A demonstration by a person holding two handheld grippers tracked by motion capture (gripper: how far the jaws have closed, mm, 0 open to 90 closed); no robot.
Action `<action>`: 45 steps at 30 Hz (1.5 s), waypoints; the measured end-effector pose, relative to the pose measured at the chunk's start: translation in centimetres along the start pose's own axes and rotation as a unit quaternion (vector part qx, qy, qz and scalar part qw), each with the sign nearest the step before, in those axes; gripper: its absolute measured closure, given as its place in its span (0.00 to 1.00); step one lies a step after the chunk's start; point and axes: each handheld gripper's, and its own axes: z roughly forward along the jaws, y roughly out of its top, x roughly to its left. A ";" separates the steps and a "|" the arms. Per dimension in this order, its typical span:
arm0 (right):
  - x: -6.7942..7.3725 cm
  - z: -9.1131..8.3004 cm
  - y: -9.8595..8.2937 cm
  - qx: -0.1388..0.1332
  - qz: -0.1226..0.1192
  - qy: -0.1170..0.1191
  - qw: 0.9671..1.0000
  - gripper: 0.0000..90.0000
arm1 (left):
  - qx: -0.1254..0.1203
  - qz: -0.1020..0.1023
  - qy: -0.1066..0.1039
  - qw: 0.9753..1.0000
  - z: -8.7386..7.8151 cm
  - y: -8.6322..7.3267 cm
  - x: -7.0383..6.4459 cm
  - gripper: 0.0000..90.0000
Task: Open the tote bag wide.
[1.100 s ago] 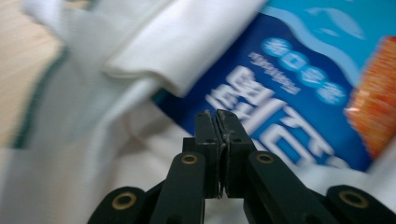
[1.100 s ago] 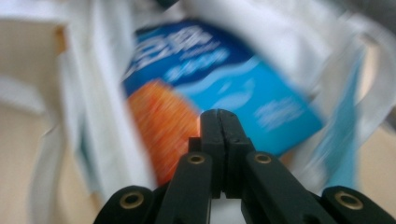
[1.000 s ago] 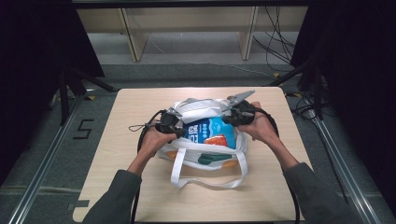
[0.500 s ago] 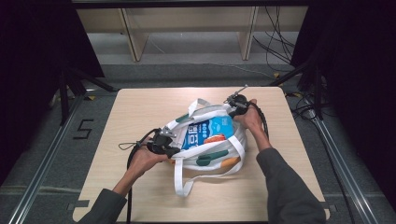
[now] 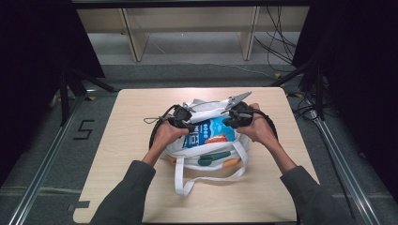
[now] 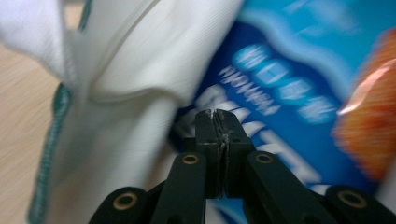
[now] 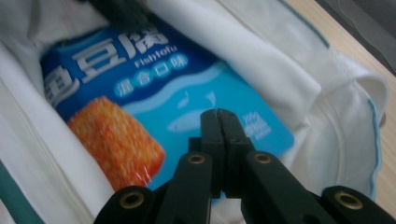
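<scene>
Light wood bench [image 5: 126, 154], white tote bag [image 5: 206, 157] mid-bench with the blue fish tofu snack pack [image 7: 154, 116] inside. Left tongs [image 6: 217, 122] and right tongs [image 7: 219, 122] both pressed together, holding nothing. We'd part them, pinch opposite rim edges, spread evenly.

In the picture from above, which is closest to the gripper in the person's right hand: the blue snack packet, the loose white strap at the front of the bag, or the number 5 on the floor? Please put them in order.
From the right gripper:
1. Blue snack packet, inside the white bag, just beside the gripper.
2. Loose white strap, looped on the table in front of the bag, toward the person.
3. Number 5, on the floor off the table's left side.
</scene>
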 end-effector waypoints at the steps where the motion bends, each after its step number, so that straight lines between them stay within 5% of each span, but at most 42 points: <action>1: -0.4 0.1 -0.8 0.004 -0.009 -0.008 1.000 1.00 | 0.058 0.039 0.061 0.996 -0.1 -0.7 1.4 0.99; 2: -0.7 0.1 -1.2 0.011 -0.006 -0.009 1.000 1.00 | 0.061 0.023 0.063 0.996 -0.2 -1.3 2.5 0.99; 3: -0.8 0.2 -1.7 0.021 0.007 -0.011 1.000 1.00 | 0.028 -0.024 0.047 0.998 -0.4 -1.8 3.5 0.99; 4: -1.2 0.3 -2.1 0.026 -0.002 -0.014 1.000 1.00 | 0.022 -0.024 0.051 0.998 -0.5 -2.1 3.9 0.99; 8: -1.5 0.5 -3.0 0.033 0.022 -0.015 0.999 1.00 | 0.032 0.008 0.063 0.997 -0.5 -1.7 2.7 0.99; 12: -1.0 -0.1 -2.7 0.011 0.016 -0.019 1.000 1.00 | 0.003 -0.007 0.036 0.999 -1.5 -1.6 2.4 0.95; 14: 0.5 -1.0 -2.2 0.000 0.010 -0.007 1.000 1.00 | -0.036 -0.003 -0.011 0.999 -3.1 -1.7 0.9 0.96; 17: 2.6 -1.7 -2.3 0.002 -0.031 0.024 0.999 1.00 | -0.010 0.021 -0.031 0.999 -3.4 -2.4 -0.2 0.96; 18: 3.1 -1.7 -2.6 0.009 -0.043 0.023 0.999 1.00 | 0.025 0.045 -0.016 0.999 -2.5 -4.2 -1.0 0.97; 22: 4.9 -0.6 -5.6 0.056 -0.077 0.058 0.994 1.00 | 0.000 0.013 -0.061 0.998 -2.7 -6.7 -0.8 0.99; 25: 5.5 -0.3 -6.3 0.059 -0.077 0.055 0.994 1.00 | -0.004 0.028 -0.043 0.999 -3.0 -6.3 -1.6 0.99; 26: 5.6 -0.8 -6.0 0.056 -0.056 0.050 0.996 1.00 | -0.006 0.035 -0.038 0.999 -3.3 -6.1 -1.9 0.98; 27: 5.1 -1.1 -5.5 0.039 -0.072 0.046 0.996 1.00 | -0.020 0.038 -0.034 0.998 -3.7 -6.0 -2.2 0.98; 31: 3.7 -2.8 -3.7 0.008 -0.032 0.026 0.999 1.00 | -0.059 0.014 -0.061 0.996 -4.8 -6.3 -2.1 0.97; 35: 1.6 -3.0 -2.7 -0.021 -0.016 0.003 1.000 1.00 | -0.059 0.021 -0.087 0.994 -4.7 -7.3 -2.6 0.98; 36: 1.6 -3.0 -2.7 -0.021 -0.016 0.003 1.000 1.00 | -0.059 0.021 -0.087 0.994 -4.7 -7.3 -2.6 0.98; 38: 0.1 -2.1 -2.4 -0.015 -0.001 -0.015 1.000 1.00 | -0.023 0.057 -0.085 0.995 -4.3 -8.3 -3.2 0.99; 43: -2.4 1.3 -4.1 0.059 0.027 -0.038 0.997 1.00 | -0.024 0.049 -0.092 0.994 -3.5 -9.5 -3.6 0.99; 45: -3.1 2.1 -4.6 0.050 0.034 -0.031 0.998 1.00 | -0.057 0.026 -0.100 0.993 -4.3 -9.1 -3.2 0.99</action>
